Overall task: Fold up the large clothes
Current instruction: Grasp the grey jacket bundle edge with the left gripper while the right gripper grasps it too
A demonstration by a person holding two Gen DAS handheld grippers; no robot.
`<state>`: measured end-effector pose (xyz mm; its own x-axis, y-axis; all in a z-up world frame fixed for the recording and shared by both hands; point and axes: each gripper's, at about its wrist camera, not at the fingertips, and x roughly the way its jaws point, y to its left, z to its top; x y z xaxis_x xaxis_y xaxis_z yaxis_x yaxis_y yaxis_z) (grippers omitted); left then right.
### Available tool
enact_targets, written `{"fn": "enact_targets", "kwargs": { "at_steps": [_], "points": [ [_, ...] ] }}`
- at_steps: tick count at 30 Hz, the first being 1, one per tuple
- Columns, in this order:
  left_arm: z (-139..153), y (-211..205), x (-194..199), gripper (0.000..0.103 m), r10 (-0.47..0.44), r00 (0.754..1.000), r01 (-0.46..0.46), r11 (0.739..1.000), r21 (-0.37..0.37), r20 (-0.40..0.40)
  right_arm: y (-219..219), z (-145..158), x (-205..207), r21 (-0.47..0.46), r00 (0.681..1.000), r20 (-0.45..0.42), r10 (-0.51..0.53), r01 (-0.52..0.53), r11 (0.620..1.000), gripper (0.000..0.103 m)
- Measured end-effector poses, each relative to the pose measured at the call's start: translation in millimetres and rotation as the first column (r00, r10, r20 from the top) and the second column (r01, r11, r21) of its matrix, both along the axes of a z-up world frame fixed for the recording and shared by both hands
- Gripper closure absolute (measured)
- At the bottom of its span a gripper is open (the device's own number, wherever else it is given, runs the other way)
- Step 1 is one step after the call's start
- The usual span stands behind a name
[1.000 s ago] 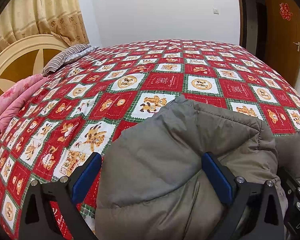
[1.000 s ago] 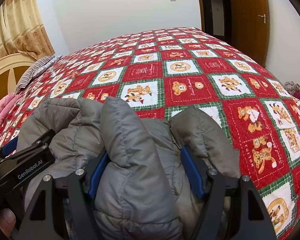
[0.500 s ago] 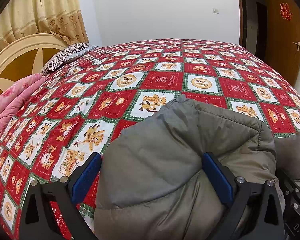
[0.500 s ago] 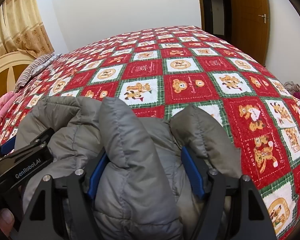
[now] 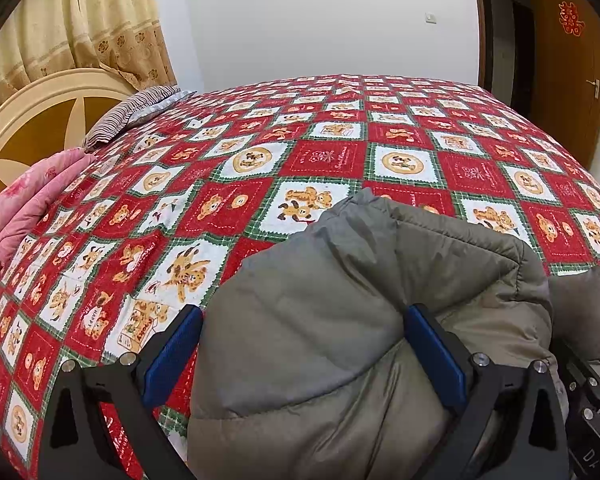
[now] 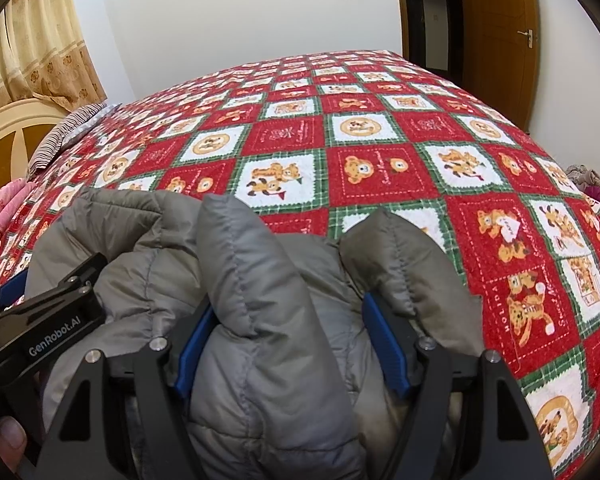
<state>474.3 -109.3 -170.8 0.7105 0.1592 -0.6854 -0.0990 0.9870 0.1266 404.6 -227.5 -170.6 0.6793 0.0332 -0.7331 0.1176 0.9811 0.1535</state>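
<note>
**Bundled grey coat edges a little further onto the bed**

Since a second ago very little shifts: the bundle of the puffy grey-olive quilted down coat sits marginally further up the pattern, and both tools keep the same hold.

Nearest, the left gripper has its blue pads spread wide. The right-hand pad presses into the coat, while the left-hand pad shows a sliver of bedspread beside it, so whether it truly clamps I cannot tell. The right gripper is clenched on a thick ridge of the coat, padding bulging on both sides of its jaws.

The coat lies bunched at the near edge of the red, white and green bear-print bedspread. Its long axis seems to run left to right across both grippers, with rounded folds pointing away toward the far wall.

To do this step well, I judge both tools should lower together, keeping the bundle level, and let go only once the padding rests flat. Slippery shell fabric may spring open otherwise.

Farther off lie a pink quilt and a striped pillow.
</note>
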Motion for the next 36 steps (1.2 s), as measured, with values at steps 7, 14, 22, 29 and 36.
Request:
{"fn": "enact_targets", "kwargs": {
  "at_steps": [7, 14, 22, 29, 36],
  "points": [
    [0.5, -0.7, 0.5, 0.002, 0.0, 1.0, 0.0, 1.0, -0.002, 0.0, 0.3, -0.3, 0.5, -0.011, 1.0, -0.005, -0.001, 0.001, 1.0, 0.031],
    [7.4, -1.3, -2.8, 0.002, -0.02, 1.0, 0.021, 0.999, 0.024, -0.019, 4.2, 3.9, 1.8, -0.043, 0.999, -0.029, 0.017, -0.018, 0.999, 0.027],
    [43.0, 36.4, -71.3, 0.002, -0.157, 0.988, 0.157, 0.987, -0.033, -0.004, -3.7, 36.0, -43.9, -0.077, 0.999, -0.004, 0.041, -0.042, 0.996, 0.004],
    [18.5, 55.6, -117.2, 0.002, -0.234, 0.971, 0.225, 0.964, -0.14, -0.054, -35.2, 17.6, -89.3, 0.085, 1.0, -0.026, 0.008, -0.006, 0.996, 0.003],
    [11.2, 50.4, -114.3, 0.002, -0.25, 0.968, 0.244, 0.955, -0.167, -0.017, -39.9, 5.5, -90.5, 0.196, 0.997, -0.031, 0.072, -0.064, 0.979, 0.016]
  ]
}}
